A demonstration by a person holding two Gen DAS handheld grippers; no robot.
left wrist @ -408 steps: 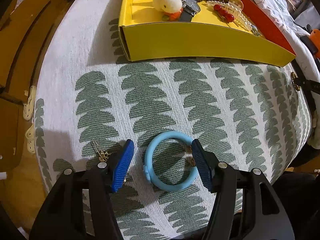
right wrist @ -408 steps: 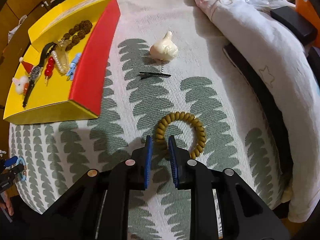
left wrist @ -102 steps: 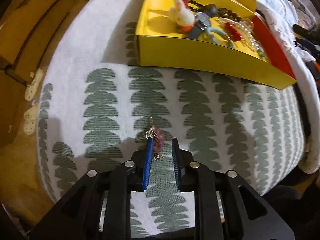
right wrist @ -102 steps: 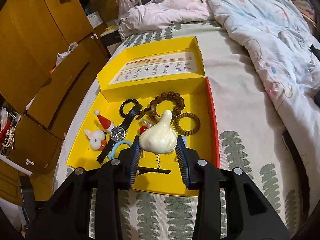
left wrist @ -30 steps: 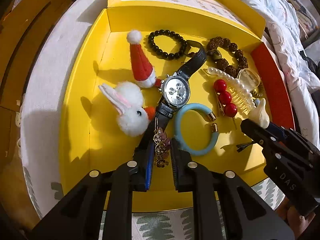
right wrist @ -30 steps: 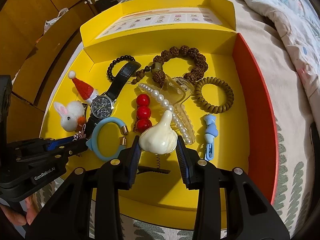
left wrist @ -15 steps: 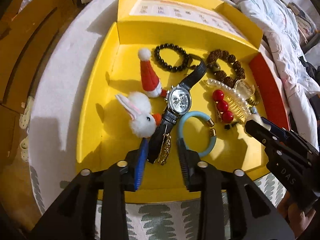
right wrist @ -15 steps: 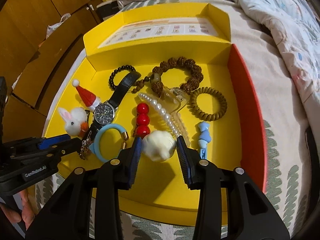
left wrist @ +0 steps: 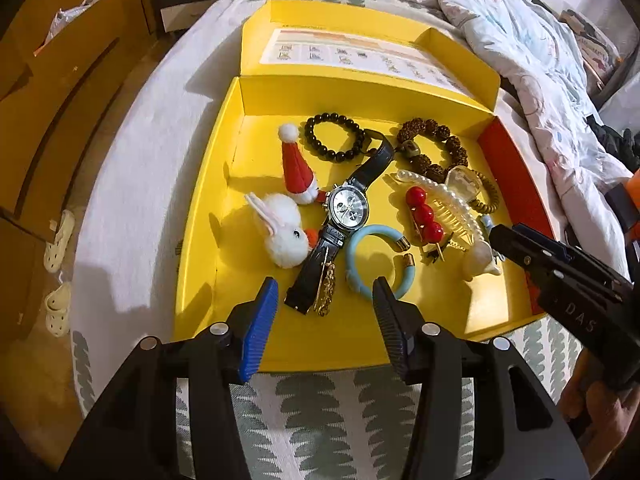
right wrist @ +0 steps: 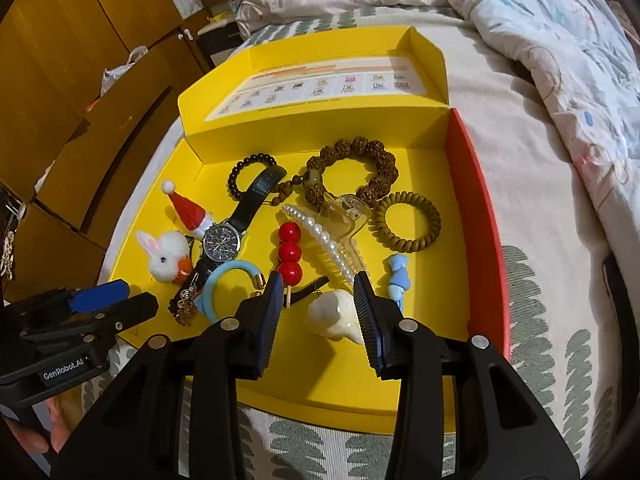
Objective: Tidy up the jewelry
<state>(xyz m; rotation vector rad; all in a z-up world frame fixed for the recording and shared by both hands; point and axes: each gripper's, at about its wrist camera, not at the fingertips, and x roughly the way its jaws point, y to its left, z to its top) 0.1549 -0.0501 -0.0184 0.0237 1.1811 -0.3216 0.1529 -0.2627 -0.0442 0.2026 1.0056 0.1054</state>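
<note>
A yellow box (left wrist: 200, 240) (right wrist: 420, 340) on the bed holds the jewelry. My left gripper (left wrist: 324, 316) is open and empty above the box's front edge, just behind a gold charm (left wrist: 326, 290) lying by the wristwatch (left wrist: 348, 208) strap and the blue bangle (left wrist: 376, 264). My right gripper (right wrist: 318, 312) is open over the cream shell-shaped hair clip (right wrist: 336, 316), which lies on the box floor between its fingers; the clip also shows in the left wrist view (left wrist: 482, 260). The right gripper (left wrist: 520, 240) shows at the right of the left wrist view.
The box also holds a white bunny pompom (left wrist: 282, 230), a red Santa hat (left wrist: 296, 168), a black bead bracelet (left wrist: 334, 142), a brown bead bracelet (right wrist: 352, 172), a pearl claw clip (right wrist: 324, 240), red berries (right wrist: 290, 252), a coil hair tie (right wrist: 408, 222) and a blue clip (right wrist: 396, 276). A duvet (right wrist: 560, 40) lies to the right, wooden drawers (right wrist: 80, 80) to the left.
Both grippers have opened and pulled back. The gold charm has dropped from the left gripper by the watch strap, and the shell clip has dropped from the right gripper onto the box floor.
</note>
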